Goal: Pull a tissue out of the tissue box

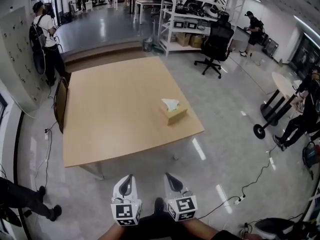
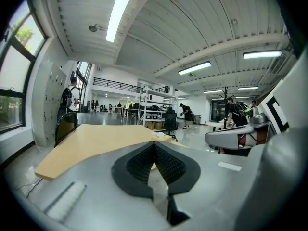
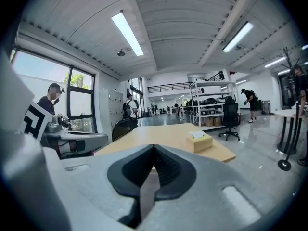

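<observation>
- The left tongs (image 1: 128, 178) and the right tongs (image 1: 170, 177) sit at the bottom centre of the head view. Both are short of the tabletop (image 1: 110, 119) and well apart from anything on it.
- Each gripper view shows its own jaws pressed together with nothing between them, so both tongs are closed and empty.
- The tissue box (image 1: 174, 114) stands right of centre in the head view, close to the tabletop's right edge. A white tissue (image 1: 170, 104) sticks up from its slot.
- Risk: the box looks light and nothing pins it. A one-sided pull on the tissue could lift the box or drag it over that nearby edge.
- Risk: a hard or slanted tug on a pinch taken low on the sheet may tear it, or bring out several sheets together.
- Risk: the tongs must open before they reach the tissue. If they arrive closed, they would only push it back into the slot or knock the box askew.
- Writing: no brand or print can be read on the box from any view; it looks plain tan.
- The marker cubes (image 1: 126, 211) carry black-and-white square patterns, not words.
</observation>
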`<state>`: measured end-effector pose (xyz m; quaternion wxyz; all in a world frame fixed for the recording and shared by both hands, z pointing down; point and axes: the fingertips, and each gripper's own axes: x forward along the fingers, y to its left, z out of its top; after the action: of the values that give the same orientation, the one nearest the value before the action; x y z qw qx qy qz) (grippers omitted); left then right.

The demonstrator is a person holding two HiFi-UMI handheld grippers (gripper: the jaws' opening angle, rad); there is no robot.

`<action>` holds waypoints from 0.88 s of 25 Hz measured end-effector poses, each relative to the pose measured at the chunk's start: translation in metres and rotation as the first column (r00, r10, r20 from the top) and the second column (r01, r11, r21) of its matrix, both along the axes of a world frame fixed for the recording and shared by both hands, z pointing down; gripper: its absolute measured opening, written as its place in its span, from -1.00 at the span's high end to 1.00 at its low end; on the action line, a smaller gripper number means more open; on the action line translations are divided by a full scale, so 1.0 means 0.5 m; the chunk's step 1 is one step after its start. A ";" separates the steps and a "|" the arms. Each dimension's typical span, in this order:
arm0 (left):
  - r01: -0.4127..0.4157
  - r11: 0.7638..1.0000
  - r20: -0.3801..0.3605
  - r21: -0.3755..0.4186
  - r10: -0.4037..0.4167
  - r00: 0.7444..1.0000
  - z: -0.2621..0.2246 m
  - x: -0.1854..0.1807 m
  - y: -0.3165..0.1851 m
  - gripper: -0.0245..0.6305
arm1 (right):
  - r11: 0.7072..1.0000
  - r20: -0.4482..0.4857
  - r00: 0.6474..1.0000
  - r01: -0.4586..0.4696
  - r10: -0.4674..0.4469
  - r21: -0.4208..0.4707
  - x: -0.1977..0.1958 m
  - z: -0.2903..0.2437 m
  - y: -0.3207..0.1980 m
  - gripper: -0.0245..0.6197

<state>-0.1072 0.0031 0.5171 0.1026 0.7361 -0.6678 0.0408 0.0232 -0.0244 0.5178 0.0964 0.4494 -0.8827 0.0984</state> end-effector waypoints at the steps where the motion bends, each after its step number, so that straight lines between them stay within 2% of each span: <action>1: -0.004 1.000 0.003 -0.004 0.004 1.000 0.002 0.010 -0.013 0.87 | 1.000 0.006 1.000 0.000 0.000 -0.001 0.010 0.000 -0.015 0.95; 10: -0.024 0.999 0.025 -0.037 0.025 0.999 0.006 0.097 -0.113 0.87 | 1.000 0.054 0.998 -0.012 0.013 -0.023 0.093 0.016 -0.115 0.95; 22: -0.059 0.996 0.040 -0.069 0.062 0.997 0.012 0.132 -0.205 0.87 | 0.997 0.039 0.998 -0.048 0.050 -0.060 0.131 0.027 -0.172 0.95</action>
<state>-0.0410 -0.0996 0.5229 0.1121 0.7511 -0.6454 0.0823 0.0887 -0.1103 0.5311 0.0895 0.4657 -0.8698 0.1360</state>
